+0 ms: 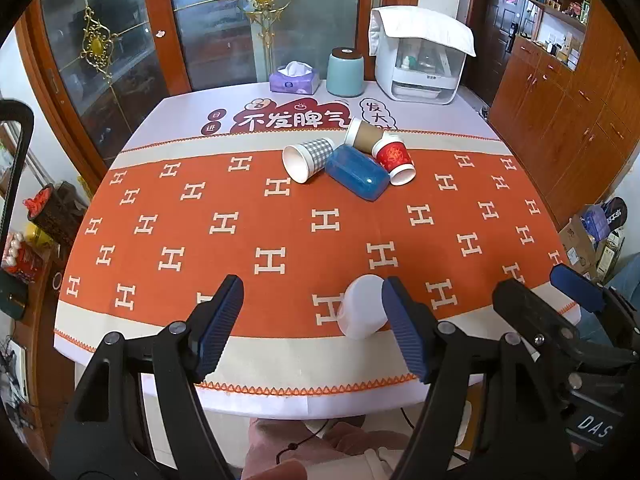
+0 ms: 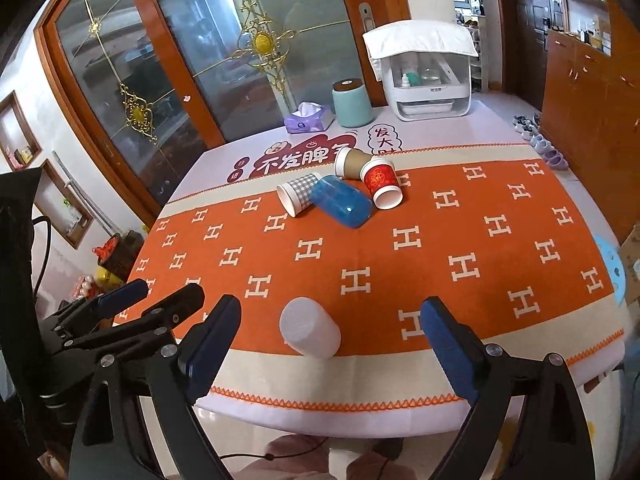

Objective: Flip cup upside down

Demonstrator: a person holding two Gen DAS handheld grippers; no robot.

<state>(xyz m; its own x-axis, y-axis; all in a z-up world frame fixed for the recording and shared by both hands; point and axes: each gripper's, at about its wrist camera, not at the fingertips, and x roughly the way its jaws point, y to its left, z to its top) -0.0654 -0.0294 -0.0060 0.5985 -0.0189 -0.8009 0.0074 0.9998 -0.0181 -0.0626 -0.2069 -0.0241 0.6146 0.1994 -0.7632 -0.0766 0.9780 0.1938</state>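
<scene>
A white cup [image 1: 362, 306] stands upside down near the table's front edge; it also shows in the right wrist view [image 2: 309, 332]. My left gripper [image 1: 312, 326] is open and empty, its right finger close beside the white cup. My right gripper [image 2: 332, 344] is open and empty, with the white cup between and just beyond its fingers. Farther back lie several cups on their sides: a checked cup [image 1: 307, 157], a blue cup [image 1: 356, 172], a red cup [image 1: 394, 160] and a brown cup [image 1: 366, 134].
The table has an orange patterned cloth [image 1: 240, 220]. At the back stand a tissue box [image 1: 294, 78], a teal canister [image 1: 345, 72] and a white appliance [image 1: 420, 60]. Glass doors are behind, wooden cabinets to the right.
</scene>
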